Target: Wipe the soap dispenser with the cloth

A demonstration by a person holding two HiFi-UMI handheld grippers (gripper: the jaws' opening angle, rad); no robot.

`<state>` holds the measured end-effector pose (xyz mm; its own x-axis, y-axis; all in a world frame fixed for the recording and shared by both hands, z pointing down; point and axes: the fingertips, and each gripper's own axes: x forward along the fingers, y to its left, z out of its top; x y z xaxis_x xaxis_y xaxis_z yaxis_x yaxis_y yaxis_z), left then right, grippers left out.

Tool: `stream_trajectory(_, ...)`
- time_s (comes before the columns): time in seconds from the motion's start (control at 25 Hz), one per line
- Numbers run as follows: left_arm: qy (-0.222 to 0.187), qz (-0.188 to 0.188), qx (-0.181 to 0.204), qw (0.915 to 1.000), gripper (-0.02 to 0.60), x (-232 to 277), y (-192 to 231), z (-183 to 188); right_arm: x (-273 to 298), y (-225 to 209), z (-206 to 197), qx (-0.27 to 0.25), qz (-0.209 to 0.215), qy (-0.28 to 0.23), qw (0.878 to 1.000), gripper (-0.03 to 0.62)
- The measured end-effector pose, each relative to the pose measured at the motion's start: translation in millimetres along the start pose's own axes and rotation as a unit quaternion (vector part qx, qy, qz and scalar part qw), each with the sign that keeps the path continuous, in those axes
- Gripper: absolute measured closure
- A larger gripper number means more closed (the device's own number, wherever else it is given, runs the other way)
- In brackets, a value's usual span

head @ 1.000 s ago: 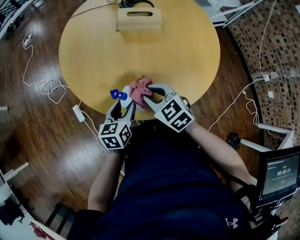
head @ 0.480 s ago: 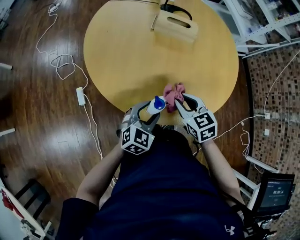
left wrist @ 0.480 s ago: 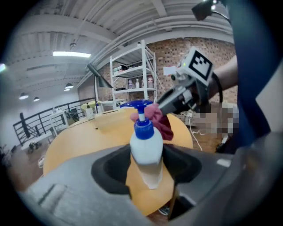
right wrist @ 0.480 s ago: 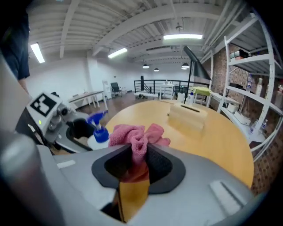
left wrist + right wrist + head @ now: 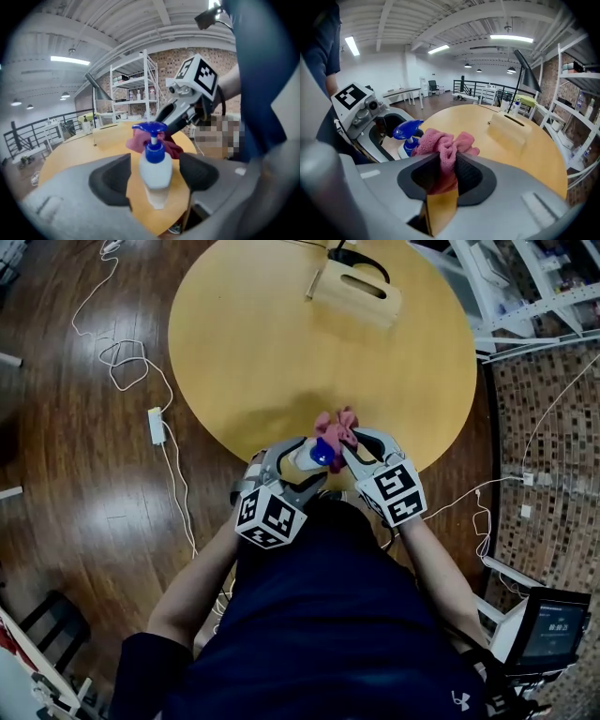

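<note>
The soap dispenser (image 5: 155, 165), a white bottle with a blue pump head, stands upright near the table's near edge between the jaws of my left gripper (image 5: 154, 177). Those jaws have just been opening, and a gap shows on each side of the bottle. My right gripper (image 5: 447, 171) is shut on a pink cloth (image 5: 444, 144), whose bunched end lies against the blue pump (image 5: 407, 130). In the head view the dispenser (image 5: 314, 454) and the cloth (image 5: 335, 430) meet between the left gripper (image 5: 309, 463) and the right gripper (image 5: 347, 442).
The round wooden table (image 5: 272, 343) carries a light wooden box (image 5: 357, 294) at its far side. White cables (image 5: 131, 371) and a power adapter (image 5: 156, 426) lie on the dark wood floor to the left. Shelving stands at the right (image 5: 525, 296).
The left gripper's jaws have widened away from the bottle's sides. The right gripper has carried the cloth leftward onto the pump head.
</note>
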<state>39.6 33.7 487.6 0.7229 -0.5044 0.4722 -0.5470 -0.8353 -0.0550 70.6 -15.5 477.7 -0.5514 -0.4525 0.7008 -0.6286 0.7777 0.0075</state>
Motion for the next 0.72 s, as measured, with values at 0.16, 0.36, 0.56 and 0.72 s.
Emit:
stream_trajectory(0.16, 0.038, 0.007, 0.046, 0.9982, 0.258, 13.6, 1.1, -2.0, 2.2, -13.3, -13.1, -0.01, -0.029, 0.037, 0.999, 0.499)
stream_trajectory(0.36, 0.046, 0.008, 0.056, 0.9974, 0.28, 18.0, -0.1, -2.8, -46.5, -24.4, 31.1, 0.036, -0.019, -0.051, 0.998, 0.499)
stream_trajectory(0.56, 0.043, 0.016, 0.051, 0.9976, 0.314, 14.9, 1.4, -6.7, -42.1, 61.1, 74.6, -0.119, 0.072, -0.051, 0.989, 0.499)
stream_trajectory(0.72, 0.043, 0.016, 0.055, 0.9974, 0.317, 16.7, -0.7, -7.3, -26.4, 37.0, 66.1, -0.139, 0.003, -0.018, 0.99, 0.505)
